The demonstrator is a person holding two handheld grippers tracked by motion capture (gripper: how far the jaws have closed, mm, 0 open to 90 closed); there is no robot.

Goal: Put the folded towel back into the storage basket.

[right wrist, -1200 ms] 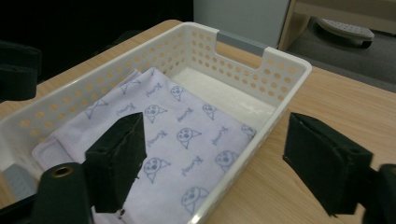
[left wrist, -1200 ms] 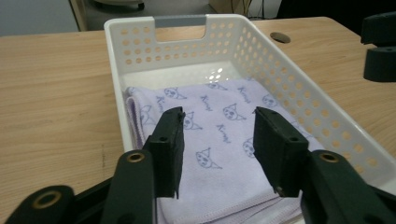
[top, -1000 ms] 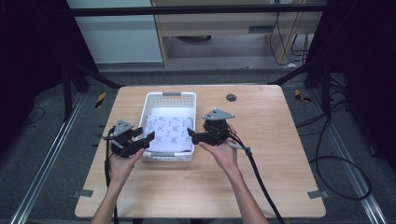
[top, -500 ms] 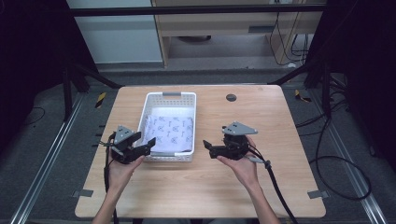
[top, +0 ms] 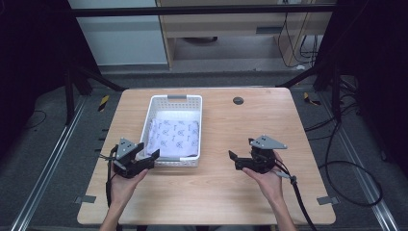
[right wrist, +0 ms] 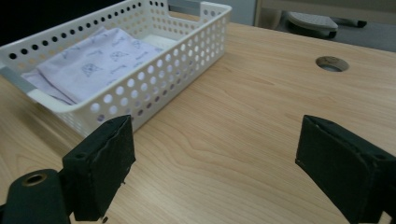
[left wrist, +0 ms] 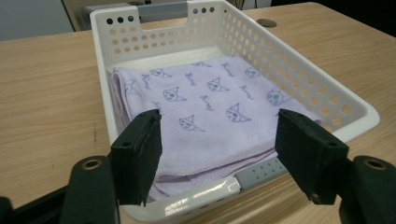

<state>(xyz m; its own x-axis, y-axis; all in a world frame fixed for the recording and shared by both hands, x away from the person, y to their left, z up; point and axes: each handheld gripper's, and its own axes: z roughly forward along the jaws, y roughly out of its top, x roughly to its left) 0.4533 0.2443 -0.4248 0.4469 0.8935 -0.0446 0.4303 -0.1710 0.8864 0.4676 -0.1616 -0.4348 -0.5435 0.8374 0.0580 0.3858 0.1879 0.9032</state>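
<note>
Work in hand: you have a folded lilac cloth (top: 174, 136) lying in the white basket (top: 176, 99), centre-left of the high view.
Cloth: it lies flat on the basket floor, folded, its hem at the near wall; nothing grips it.
Left gripper (top: 147, 159): you hold it at the basket's near left corner; its jaws have just been opening and stand wide, with the near rim and cloth edge (left wrist: 210, 161) seen between them in the left gripper view but not pressed.
Right gripper (top: 235, 158): you hold it over bare table (top: 226, 192), right of centre in the high view and well apart from the basket; jaws wide open, empty.
Done: by my reading, the cloth is placed and released.
Left: little, perhaps only drawing your left hand clear.
</note>
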